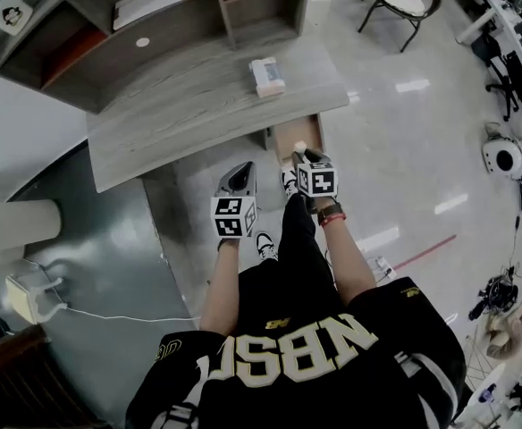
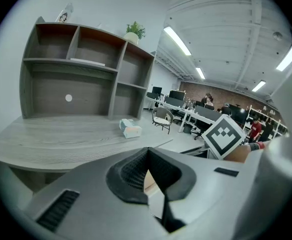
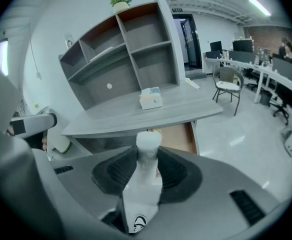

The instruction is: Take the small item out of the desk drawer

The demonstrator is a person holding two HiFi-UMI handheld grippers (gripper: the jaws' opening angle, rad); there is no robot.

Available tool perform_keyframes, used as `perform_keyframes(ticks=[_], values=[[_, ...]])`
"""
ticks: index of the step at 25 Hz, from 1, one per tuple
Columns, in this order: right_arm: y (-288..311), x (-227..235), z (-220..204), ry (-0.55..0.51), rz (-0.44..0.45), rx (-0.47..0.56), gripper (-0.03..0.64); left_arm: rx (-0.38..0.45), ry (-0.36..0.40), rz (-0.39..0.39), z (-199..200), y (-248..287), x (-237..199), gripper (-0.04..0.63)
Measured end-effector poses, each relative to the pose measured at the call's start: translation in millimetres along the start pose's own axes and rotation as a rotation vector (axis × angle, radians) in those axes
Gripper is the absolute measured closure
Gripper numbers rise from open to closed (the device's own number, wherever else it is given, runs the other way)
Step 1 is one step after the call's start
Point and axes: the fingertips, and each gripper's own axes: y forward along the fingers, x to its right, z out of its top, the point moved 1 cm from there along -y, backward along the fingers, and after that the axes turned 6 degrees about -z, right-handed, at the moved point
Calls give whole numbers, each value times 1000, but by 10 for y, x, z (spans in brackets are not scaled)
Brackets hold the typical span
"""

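- Small white item [image 3: 149,140]: upright and pinched between the pads of the right gripper [image 3: 148,159], clear above the drawer.
- Drawer [image 3: 178,136]: pulled open under the desk [image 3: 136,111], at 12 o'clock from the gripper in the right gripper view. No other contents can be made out.
- Left gripper [image 2: 147,156]: jaws pressed together at the tips and holding nothing. It sits at 9 o'clock of the right gripper in the head view.
- Tissue box [image 3: 150,98]: on the desktop at 12 o'clock, untouched.
- Step, as judged: the item looks lifted out, in the carry-away phase.
- Next move likely calls for a steady grip while finding a spot to set the item down.
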Motion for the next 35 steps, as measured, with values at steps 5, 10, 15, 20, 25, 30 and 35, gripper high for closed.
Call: perform_keyframes(ticks=[5, 10, 15, 20, 25, 30, 35], values=[[-260, -200, 161, -22, 13, 54, 482, 43, 19, 5, 175, -182, 3, 589], [-545, -370, 362, -48, 23, 116, 482, 94, 50, 18, 419, -393, 9, 589], [-832, -481, 548, -84, 10, 178, 482, 153, 69, 26, 633, -589, 10, 589], [-1137, -638, 814, -118, 16, 255, 482, 212, 92, 32, 906, -752, 1, 589], [-1402, -782, 996, -128, 32, 327, 482, 254, 122, 44, 1106, -951, 24, 589], [-1632, -888, 1215, -145, 44, 398, 482, 306, 142, 65, 1304, -1116, 20, 589], [-1877, -1025, 1427, -139, 79, 475, 482, 356, 154, 73, 1484, -1296, 28, 589]])
